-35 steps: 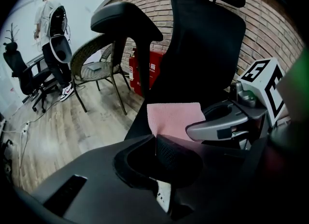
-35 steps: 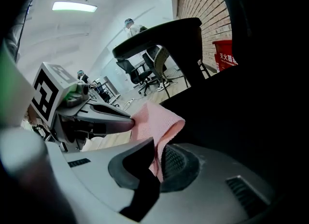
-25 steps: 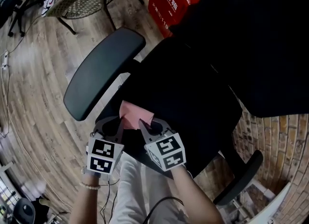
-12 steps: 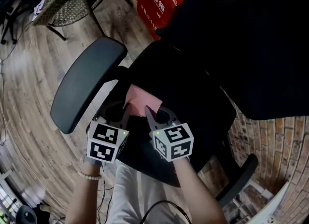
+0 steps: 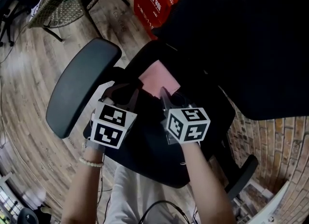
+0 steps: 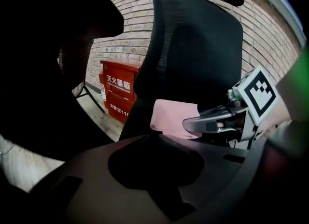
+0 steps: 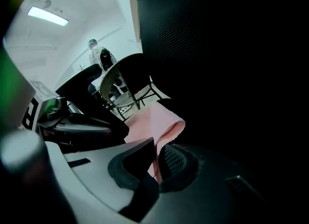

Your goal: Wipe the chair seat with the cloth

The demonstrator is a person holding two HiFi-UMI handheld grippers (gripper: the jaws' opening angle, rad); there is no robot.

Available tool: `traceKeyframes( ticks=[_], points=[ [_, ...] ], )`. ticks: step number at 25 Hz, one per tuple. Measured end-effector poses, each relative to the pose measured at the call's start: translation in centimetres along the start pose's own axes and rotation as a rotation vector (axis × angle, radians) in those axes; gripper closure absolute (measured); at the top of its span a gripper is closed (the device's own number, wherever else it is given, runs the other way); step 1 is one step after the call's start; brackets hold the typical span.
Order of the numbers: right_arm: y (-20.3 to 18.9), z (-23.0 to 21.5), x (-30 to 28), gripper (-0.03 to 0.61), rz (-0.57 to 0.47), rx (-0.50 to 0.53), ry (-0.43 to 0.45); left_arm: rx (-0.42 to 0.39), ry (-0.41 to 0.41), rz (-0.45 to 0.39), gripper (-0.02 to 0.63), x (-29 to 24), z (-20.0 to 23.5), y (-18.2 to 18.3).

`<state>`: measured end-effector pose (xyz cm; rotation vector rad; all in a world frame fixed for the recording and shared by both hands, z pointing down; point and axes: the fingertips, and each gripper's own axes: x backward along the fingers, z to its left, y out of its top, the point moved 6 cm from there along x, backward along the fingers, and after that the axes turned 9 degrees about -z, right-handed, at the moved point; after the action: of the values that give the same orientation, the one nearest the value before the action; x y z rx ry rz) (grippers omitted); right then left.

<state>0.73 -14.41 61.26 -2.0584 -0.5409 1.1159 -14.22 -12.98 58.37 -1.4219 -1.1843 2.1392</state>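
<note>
The cloth [image 5: 159,77] (pink, folded) lies on the seat [image 5: 145,160], well back toward the backrest [image 5: 231,35]. Its near edge is pinched in the right gripper [image 5: 165,95]; the right gripper view shows the pink fabric caught between the two jaw tips, with the rest spread out ahead of them. The cloth's long side seems to run slantwise across the seat, from the left armrest [image 5: 82,85] side toward the backrest.

The left gripper [image 5: 126,95] sits just beside the cloth's near left corner but apart from it. Its jaws have just been opening, and its own view shows nothing between them, the cloth lying clear ahead. So the right hand is the one that carries the wipe.

Most of the bare seat lies on the person's side of the cloth (and off to the right), so the next stroke probably means dragging it back toward the front edge with the fabric kept flat.
</note>
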Motion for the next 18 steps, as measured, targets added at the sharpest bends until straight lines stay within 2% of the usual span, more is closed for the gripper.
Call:
traceKeyframes(
  ticks=[10,13,18],
  points=[
    [2.3,-5.7,0.1,0.528,-0.027,-0.052,-0.156,-0.045,-0.026,-0.023,0.575,-2.2,-0.9,1.4],
    [2.4,-6.7,0.7,0.529,-0.018,-0.029,-0.177,-0.058,-0.031,-0.030,0.583,-2.3,-1.3,1.7],
    [1.7,-6.9,1.5,0.528,0.009,-0.034,-0.175,-0.125,-0.009,-0.043,0.594,-1.8,-1.4,1.6]
  ],
)
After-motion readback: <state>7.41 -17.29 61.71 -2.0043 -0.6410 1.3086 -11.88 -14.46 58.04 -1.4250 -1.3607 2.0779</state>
